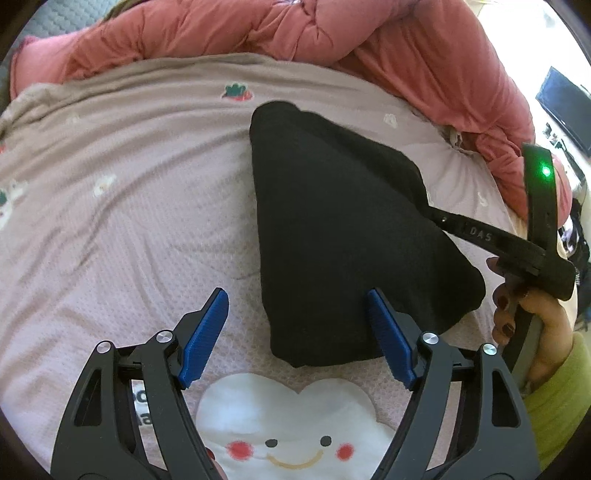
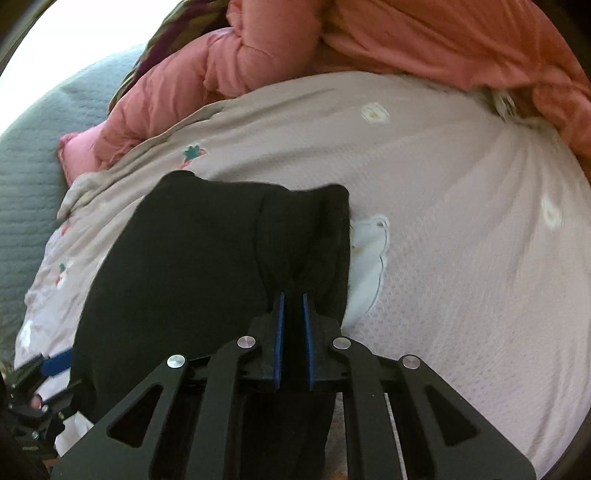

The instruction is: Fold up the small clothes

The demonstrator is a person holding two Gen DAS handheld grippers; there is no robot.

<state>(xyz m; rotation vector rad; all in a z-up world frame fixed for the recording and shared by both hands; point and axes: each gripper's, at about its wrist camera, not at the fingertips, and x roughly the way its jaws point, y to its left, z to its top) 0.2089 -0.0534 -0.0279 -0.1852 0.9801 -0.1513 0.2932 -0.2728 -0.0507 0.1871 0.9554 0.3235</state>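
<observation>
Black garment lies on a pale pink bedsheet, bunched into a rough wedge, and its fabric is so dark that no seam, sleeve or opening can be made out, so what kind of clothing it is stays unclear. Nearest in the left wrist view, the left tool hovers with its blue pads spread wide apart, the garment's near corner between them but not pinched; its lower arms are cut off by the frame. Under it a white smiling cloud print on the sheet is partly covered by the garment. In the right wrist view the right tool is clamped together on a gathered fold of the garment, which hides most of the pads and drapes down over the tool's middle. From the left view that tool reaches in from the side, its tips buried in the cloth, with a hand and a yellow-green sleeve partly cut off at the edge. Farther back a rumpled salmon-pink quilt borders the sheet, and a grey quilted cover shows beyond it.
</observation>
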